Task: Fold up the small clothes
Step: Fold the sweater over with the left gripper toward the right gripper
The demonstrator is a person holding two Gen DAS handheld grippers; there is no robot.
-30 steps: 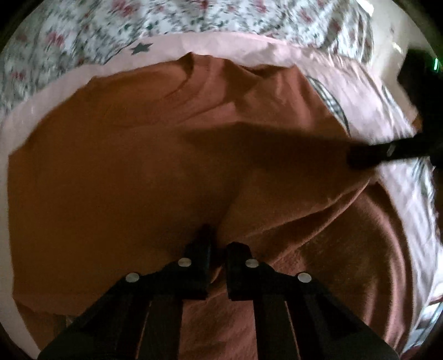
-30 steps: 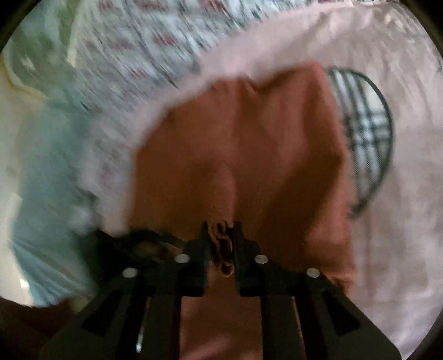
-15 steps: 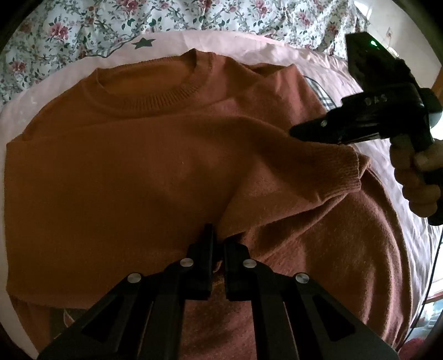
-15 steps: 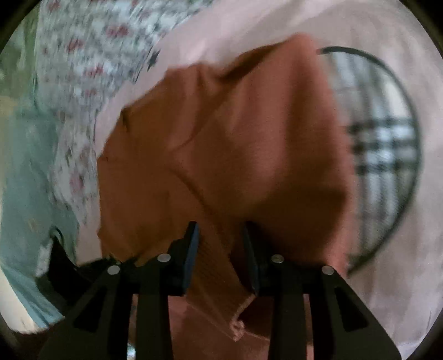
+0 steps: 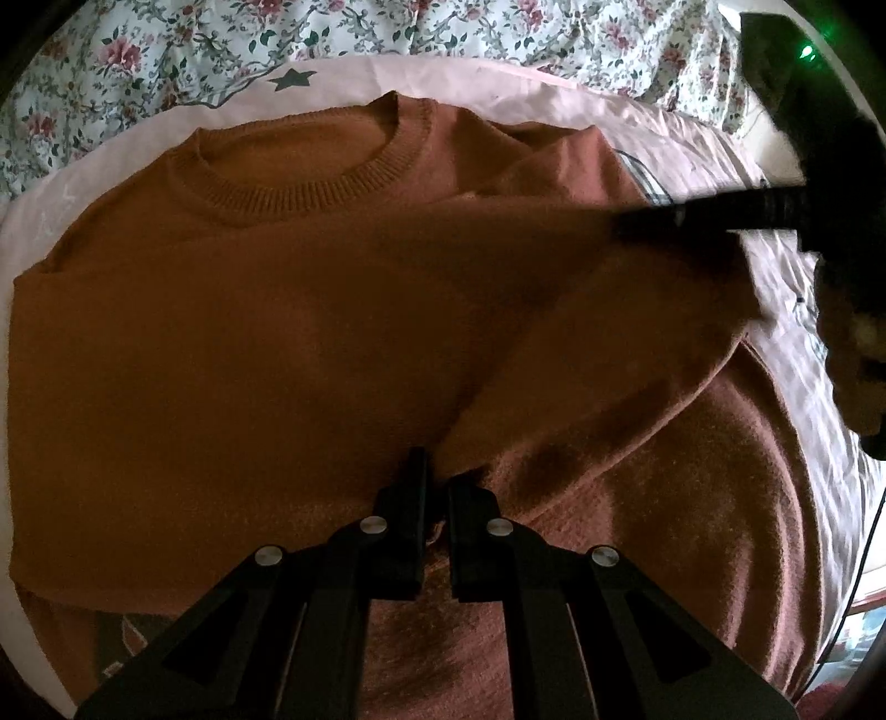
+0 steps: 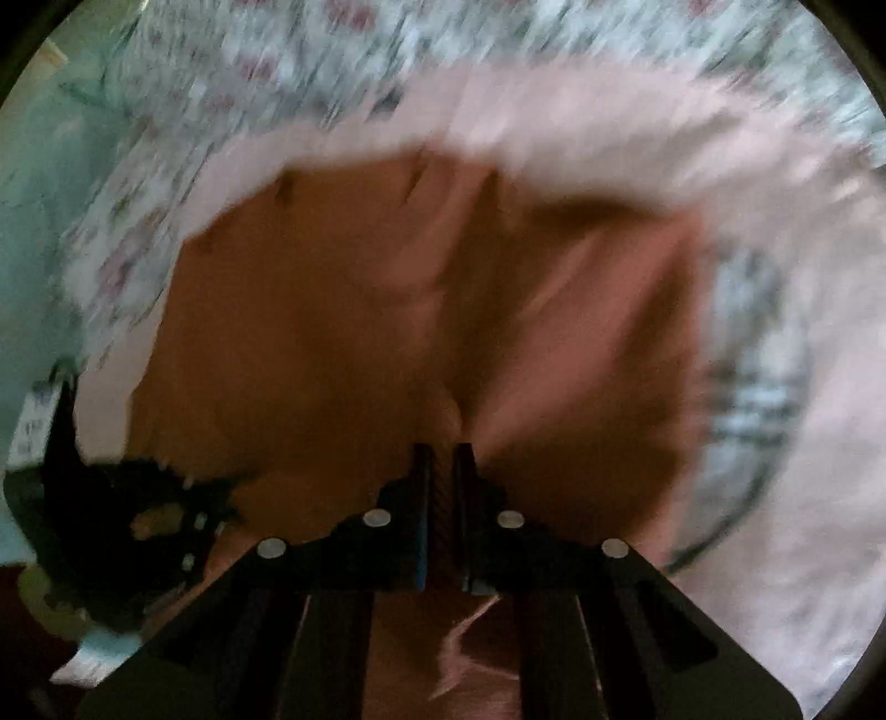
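Observation:
A rust-orange knit sweater lies front-up on a pink sheet, neck toward the far side, with its right sleeve folded across the body. My left gripper is shut on a fold of the sweater near its lower middle. My right gripper is shut on a fold of the same sweater; that view is blurred by motion. The right gripper also shows at the right edge of the left wrist view, over the sleeve's end.
The pink sheet has a dark star print and a checked round print. A floral bedspread lies beyond it. The left gripper's body shows at the lower left of the right wrist view.
The right gripper was shut on the sleeve, opened half a second ago, and is now shut on sweater fabric again while moving. The left gripper stayed shut in place.

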